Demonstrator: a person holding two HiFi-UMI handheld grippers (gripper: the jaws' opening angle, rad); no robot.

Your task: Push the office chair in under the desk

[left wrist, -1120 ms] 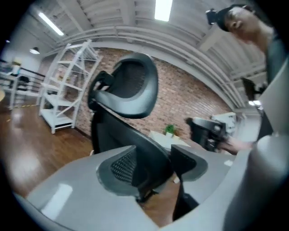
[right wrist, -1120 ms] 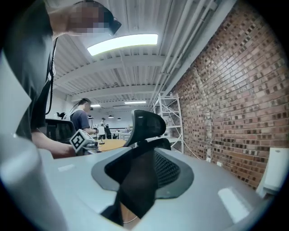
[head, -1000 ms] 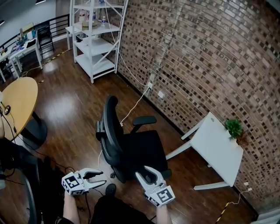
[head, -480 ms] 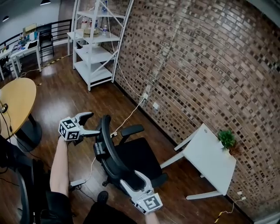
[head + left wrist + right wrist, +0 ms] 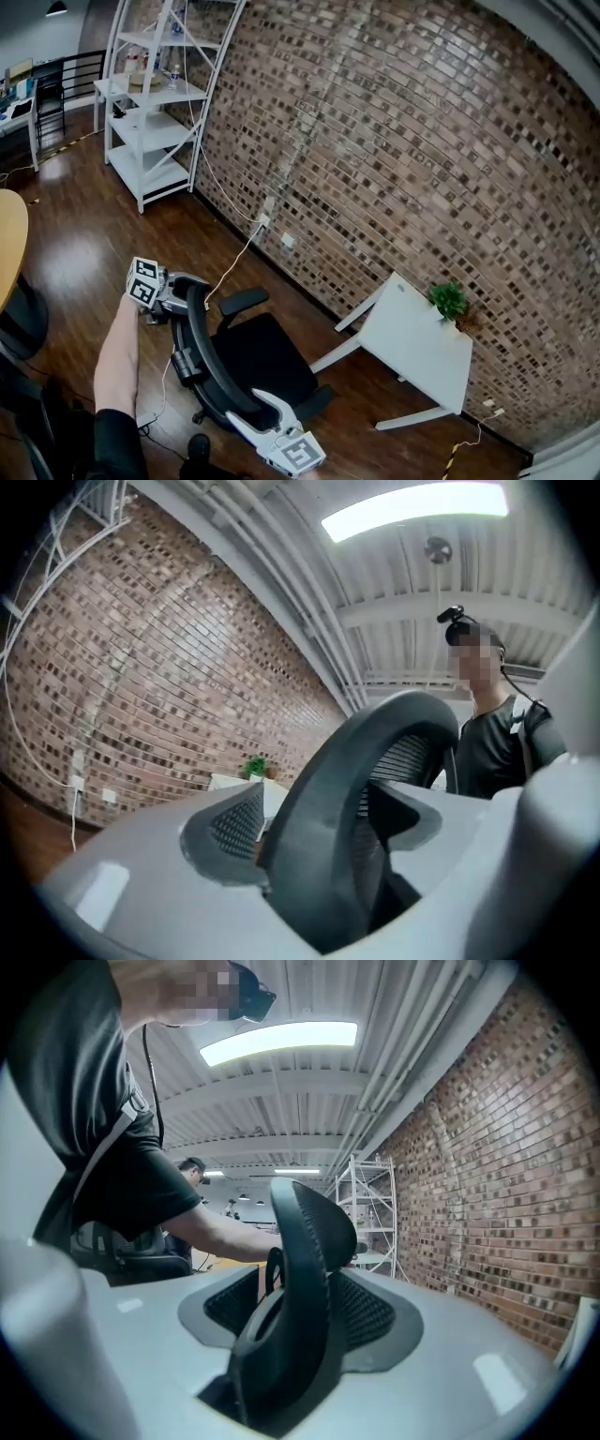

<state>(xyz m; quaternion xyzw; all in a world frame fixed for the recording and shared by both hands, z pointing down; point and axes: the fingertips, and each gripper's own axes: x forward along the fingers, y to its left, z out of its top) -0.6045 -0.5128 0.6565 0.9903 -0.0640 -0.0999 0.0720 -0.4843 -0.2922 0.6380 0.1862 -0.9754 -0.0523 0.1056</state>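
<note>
The black mesh office chair [image 5: 262, 361] stands on the wood floor, its seat facing the white desk [image 5: 417, 342] by the brick wall, a gap of floor between them. My left gripper [image 5: 185, 286] is at the top of the backrest [image 5: 199, 361]. Its jaws have just been closing, and the backrest rim [image 5: 328, 789] sits between the pads, pressed. My right gripper [image 5: 255, 414] is lower on the backrest's near edge. Its jaws have just been closing a little, and the rim [image 5: 300, 1269] fills the space between them.
A small green plant [image 5: 448, 300] sits on the desk's far corner. A white shelf unit [image 5: 150, 94] stands at the back left, and a round wooden table [image 5: 7, 234] at the left edge. A white cable [image 5: 234, 262] runs from the wall socket across the floor.
My left gripper rose from near my lap to the top of the backrest and took its rim between the jaws. My right gripper dropped onto the backrest's near edge. My view swung right.
</note>
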